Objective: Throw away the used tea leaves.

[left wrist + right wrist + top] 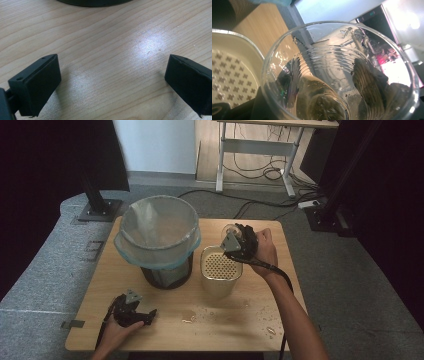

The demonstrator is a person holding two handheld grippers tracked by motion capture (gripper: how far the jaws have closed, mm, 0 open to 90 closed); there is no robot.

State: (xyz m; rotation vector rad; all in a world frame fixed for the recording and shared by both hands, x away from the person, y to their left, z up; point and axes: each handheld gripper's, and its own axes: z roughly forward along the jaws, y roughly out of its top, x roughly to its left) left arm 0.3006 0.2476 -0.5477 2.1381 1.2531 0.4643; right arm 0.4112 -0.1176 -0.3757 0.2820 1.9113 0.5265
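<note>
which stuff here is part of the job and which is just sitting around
In use:
- clear cup, held in the right gripper
- cream strainer box under it

Lying about:
- lined bin
- left gripper, open, resting on the table
- spilled drops

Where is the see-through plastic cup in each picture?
High view: the clear ribbed plastic cup sits right of centre, held in the right gripper above the cream container with a perforated strainer lid.
Left gripper view: wooden table between open jaws, no cup.
Right gripper view: the cup spans the middle, rim toward the camera.
Shared landmark: the strainer lid, left of the cup.
</note>
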